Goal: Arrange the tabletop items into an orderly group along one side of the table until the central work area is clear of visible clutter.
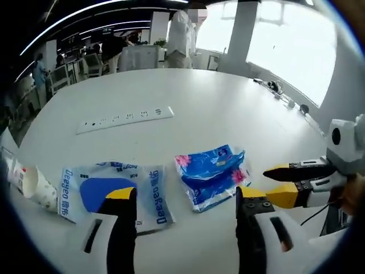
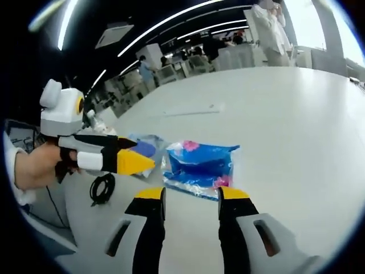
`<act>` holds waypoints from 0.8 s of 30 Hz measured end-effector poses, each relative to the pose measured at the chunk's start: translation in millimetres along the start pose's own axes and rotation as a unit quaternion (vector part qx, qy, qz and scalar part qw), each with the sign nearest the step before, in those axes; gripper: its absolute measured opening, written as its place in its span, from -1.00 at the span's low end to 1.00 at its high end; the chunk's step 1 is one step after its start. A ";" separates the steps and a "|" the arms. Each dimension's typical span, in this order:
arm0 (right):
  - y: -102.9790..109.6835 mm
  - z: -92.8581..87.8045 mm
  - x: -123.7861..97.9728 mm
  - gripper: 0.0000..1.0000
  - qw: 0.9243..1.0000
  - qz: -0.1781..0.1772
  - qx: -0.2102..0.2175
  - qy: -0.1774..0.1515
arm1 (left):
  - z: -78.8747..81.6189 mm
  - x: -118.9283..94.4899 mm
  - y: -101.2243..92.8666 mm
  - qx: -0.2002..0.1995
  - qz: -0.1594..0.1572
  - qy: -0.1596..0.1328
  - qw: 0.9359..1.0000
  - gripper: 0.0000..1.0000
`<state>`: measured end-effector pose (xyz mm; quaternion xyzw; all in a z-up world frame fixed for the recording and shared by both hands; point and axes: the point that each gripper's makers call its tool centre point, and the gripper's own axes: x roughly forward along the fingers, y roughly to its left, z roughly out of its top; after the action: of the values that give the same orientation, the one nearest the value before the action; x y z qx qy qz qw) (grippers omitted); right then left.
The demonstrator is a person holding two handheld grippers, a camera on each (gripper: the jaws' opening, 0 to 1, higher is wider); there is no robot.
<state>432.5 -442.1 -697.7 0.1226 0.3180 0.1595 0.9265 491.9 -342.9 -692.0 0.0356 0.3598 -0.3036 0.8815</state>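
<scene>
A blue tissue pack with pink flowers (image 1: 211, 174) lies crumpled on the white table (image 1: 228, 103), just ahead of my left gripper (image 1: 185, 197), whose jaws stand wide open with nothing between them. To its left lies a flat white-and-blue pack (image 1: 114, 194), partly under my left jaw. A paper cup (image 1: 40, 188) lies on its side further left. My right gripper (image 1: 276, 182) comes in from the right, yellow tips apart. In the right gripper view my right gripper (image 2: 192, 197) is open just short of the blue pack (image 2: 199, 165); the left gripper (image 2: 145, 162) hovers beside it.
A white power strip (image 1: 125, 119) lies further out on the table. A black cable loop (image 2: 102, 188) hangs near the table edge below a hand (image 2: 34, 165). A person in white (image 1: 182, 34) stands beyond the far edge, with chairs and desks behind.
</scene>
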 end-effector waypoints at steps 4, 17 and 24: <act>12.0 -2.6 -7.6 -0.26 1.000 0.004 0.000 -0.004 | -4.1 -13.9 0.5 -0.003 0.001 -0.006 1.000 0.43; 33.7 -9.3 -25.8 -0.18 1.000 0.004 -0.003 -0.017 | -16.3 -51.8 8.1 -0.018 0.015 -0.026 0.999 0.43; 33.5 -14.2 -31.7 -0.19 1.000 0.000 0.007 -0.018 | -21.7 -62.1 10.8 -0.025 0.019 -0.029 0.999 0.41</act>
<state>392.6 -421.4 -680.1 0.1321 0.3026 0.1554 0.9311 450.1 -296.4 -669.0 0.0120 0.3412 -0.2783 0.8978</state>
